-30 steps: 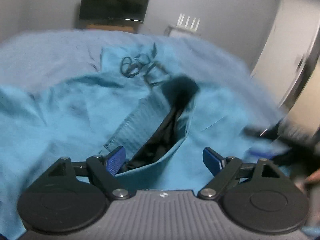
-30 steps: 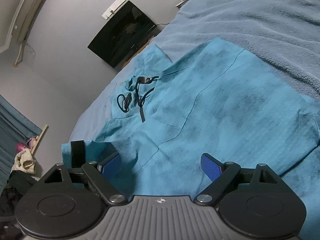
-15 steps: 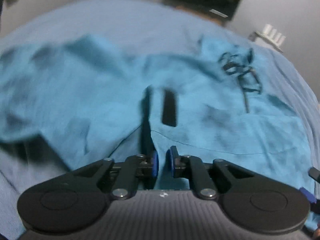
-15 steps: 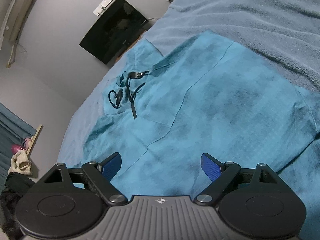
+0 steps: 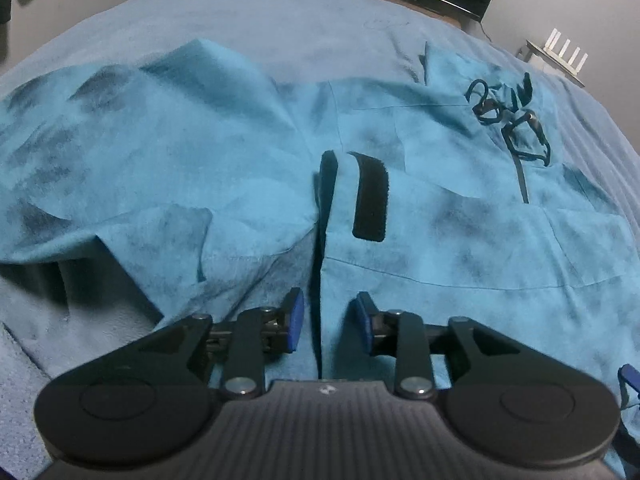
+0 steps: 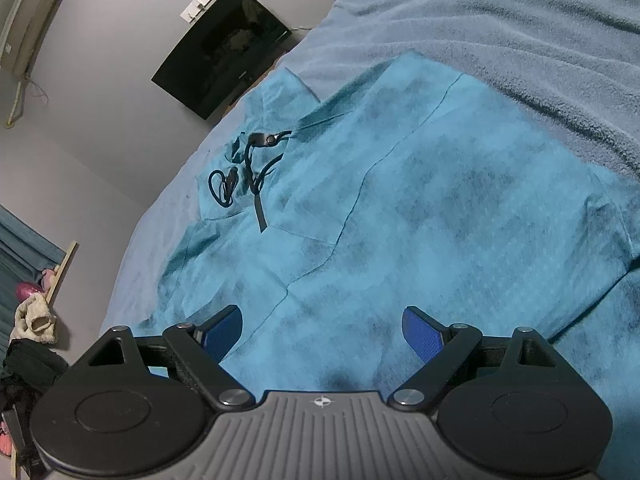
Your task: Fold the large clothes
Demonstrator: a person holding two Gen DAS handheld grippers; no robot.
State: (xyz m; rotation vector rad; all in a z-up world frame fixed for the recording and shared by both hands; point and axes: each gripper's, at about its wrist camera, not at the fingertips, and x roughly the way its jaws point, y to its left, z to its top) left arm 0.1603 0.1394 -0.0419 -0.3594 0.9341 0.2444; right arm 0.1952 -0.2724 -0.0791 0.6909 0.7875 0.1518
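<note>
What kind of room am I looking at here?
Most likely a bedroom: a teal jacket lies spread on a bed's blue blanket, with a dark television against the wall.

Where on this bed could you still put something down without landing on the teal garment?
Bare blanket lies beyond the teal garment, and a strip runs between it and the TV wall. The middle is crowded: cloth, its black drawcords.

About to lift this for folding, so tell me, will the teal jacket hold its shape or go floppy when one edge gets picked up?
Probably floppy: the teal jacket lies in soft creases and loose folds on the bed cover. Its black drawcord would likely dangle. It looks thin, so probably light for its spread.
</note>
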